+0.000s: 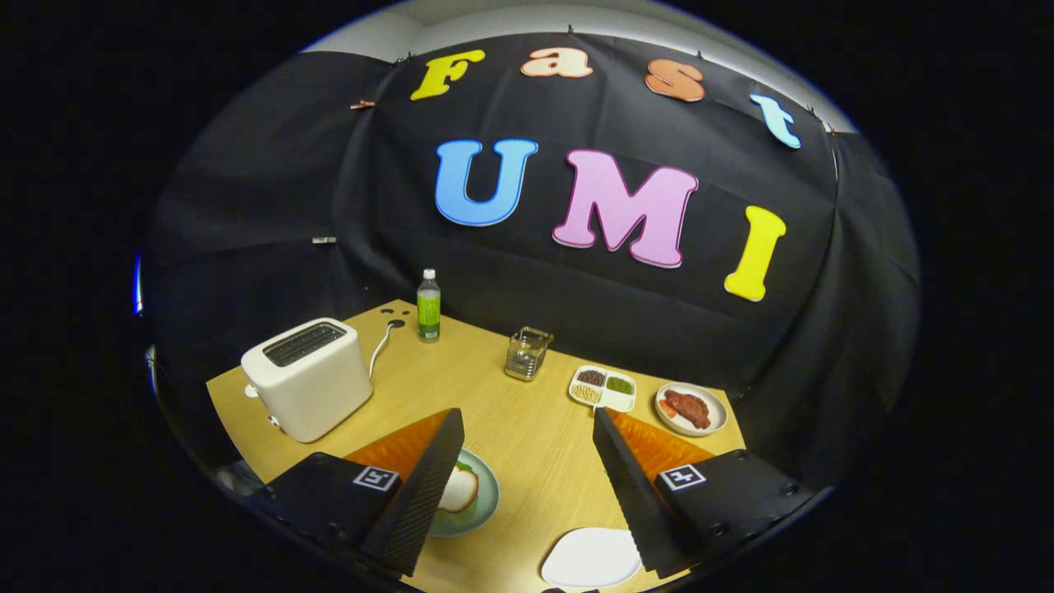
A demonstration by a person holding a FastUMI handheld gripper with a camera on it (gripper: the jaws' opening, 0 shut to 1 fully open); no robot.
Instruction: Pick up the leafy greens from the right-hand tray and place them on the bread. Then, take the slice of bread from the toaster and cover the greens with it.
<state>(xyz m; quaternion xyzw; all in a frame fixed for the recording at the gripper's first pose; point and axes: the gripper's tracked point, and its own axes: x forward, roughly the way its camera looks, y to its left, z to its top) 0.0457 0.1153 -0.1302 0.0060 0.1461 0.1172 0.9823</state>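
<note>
Bread (458, 489) is lying on the green plate (486, 498) beside the left finger, with what looks like a bit of green showing at its far edge, so the greens are probably already sitting in place. The toaster (309, 377) is standing beyond it, within easy reach for the covering slice. The gripper (527, 486) is hovering spread wide, gripping nothing, above the table (527, 428).

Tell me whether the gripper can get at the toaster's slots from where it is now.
Probably yes. The gripper is open and holds nothing, and the toaster stands uncovered on the table ahead of the left finger, its top slots facing up with nothing over them.
</note>
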